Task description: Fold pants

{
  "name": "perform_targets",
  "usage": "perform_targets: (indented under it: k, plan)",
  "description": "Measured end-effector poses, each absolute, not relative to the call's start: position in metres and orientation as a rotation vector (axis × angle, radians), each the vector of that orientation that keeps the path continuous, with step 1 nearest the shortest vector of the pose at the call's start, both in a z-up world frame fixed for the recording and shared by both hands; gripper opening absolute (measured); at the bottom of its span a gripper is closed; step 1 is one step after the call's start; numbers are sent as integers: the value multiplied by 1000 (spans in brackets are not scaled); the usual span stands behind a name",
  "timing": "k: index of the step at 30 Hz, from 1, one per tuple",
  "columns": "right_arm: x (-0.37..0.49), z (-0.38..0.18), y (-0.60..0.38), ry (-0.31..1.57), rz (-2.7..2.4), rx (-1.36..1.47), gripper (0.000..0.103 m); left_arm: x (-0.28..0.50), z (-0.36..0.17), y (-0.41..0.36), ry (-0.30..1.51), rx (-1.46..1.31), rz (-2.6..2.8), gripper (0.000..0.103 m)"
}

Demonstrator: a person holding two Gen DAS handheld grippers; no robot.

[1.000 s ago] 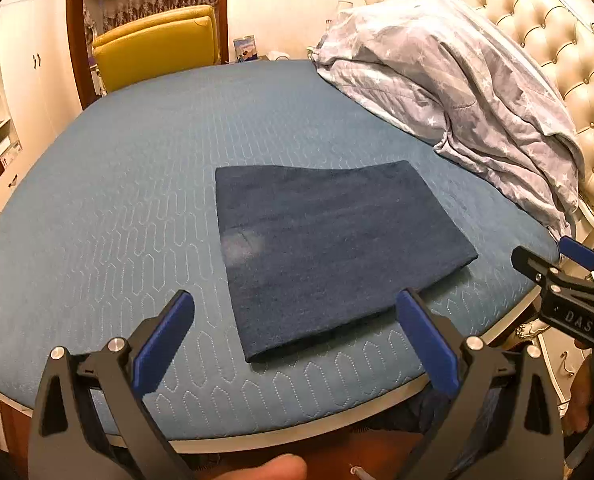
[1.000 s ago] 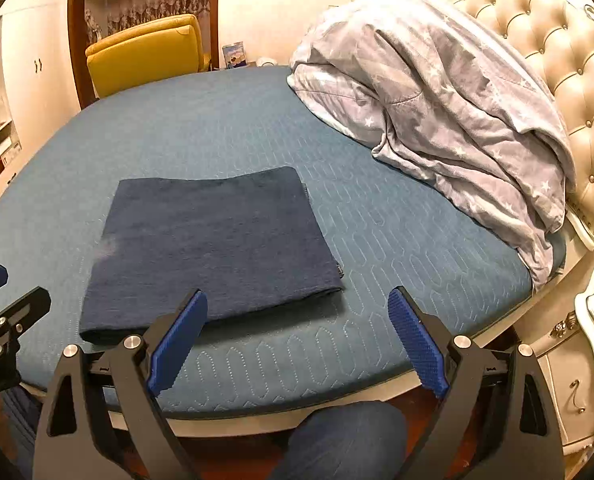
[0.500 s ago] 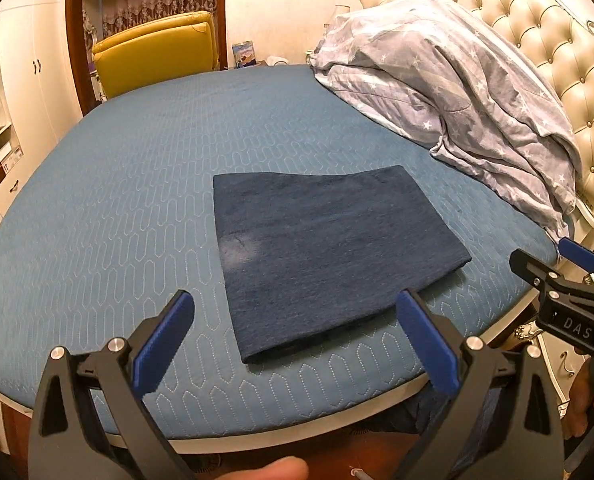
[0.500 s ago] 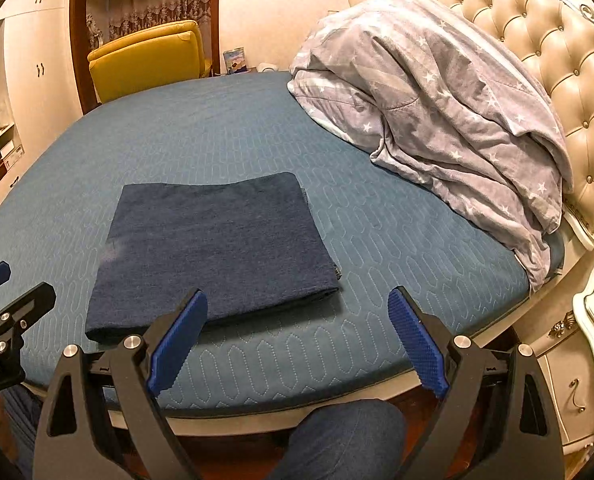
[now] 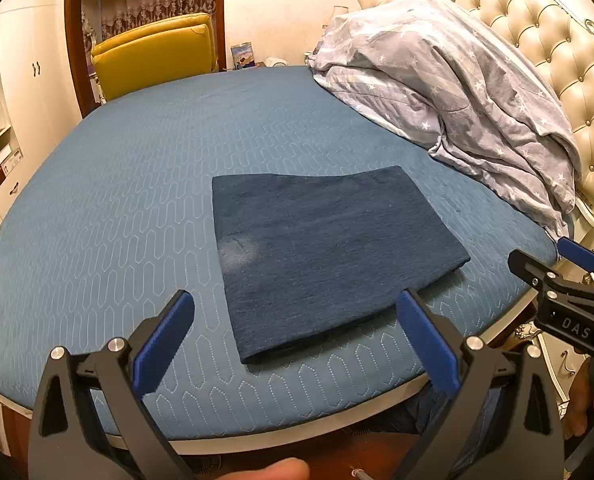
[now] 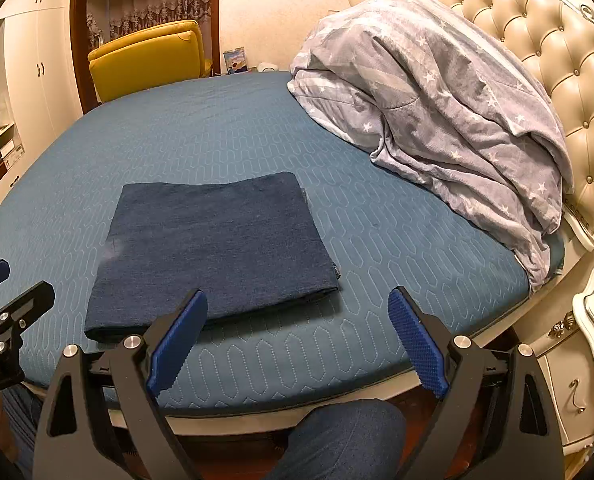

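Observation:
The dark blue pants (image 5: 329, 256) lie folded into a flat rectangle on the blue bed (image 5: 137, 200), near its front edge; they also show in the right wrist view (image 6: 213, 248). My left gripper (image 5: 295, 344) is open and empty, held back from the bed's front edge, short of the pants. My right gripper (image 6: 297, 338) is open and empty, also off the bed edge, to the right of the left one. The right gripper shows at the right of the left wrist view (image 5: 565, 292), and the left gripper at the left of the right wrist view (image 6: 1, 320).
A crumpled grey star-print duvet (image 5: 449, 88) lies at the back right against a tufted cream headboard (image 5: 537, 20). A yellow armchair (image 5: 153, 56) stands behind the bed. White cabinets (image 5: 29, 60) are at left, a white nightstand (image 6: 593, 344) at right. A knee in jeans (image 6: 345, 440) is below.
Both grippers have drawn back and risen slightly, so the pants sit a little lower and farther in both views. The pants have not moved and both grippers stay open.

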State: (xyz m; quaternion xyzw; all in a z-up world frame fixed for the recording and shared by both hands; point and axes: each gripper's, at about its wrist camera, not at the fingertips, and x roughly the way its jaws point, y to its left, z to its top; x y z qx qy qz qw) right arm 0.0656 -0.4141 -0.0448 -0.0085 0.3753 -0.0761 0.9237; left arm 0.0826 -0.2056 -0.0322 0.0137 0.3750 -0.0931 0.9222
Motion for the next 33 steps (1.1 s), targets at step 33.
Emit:
perform_targets:
  k: [33]
  plan:
    - [67,-45,-415,772,-155,-18,88,79,-32,-210,769,19,-211,101]
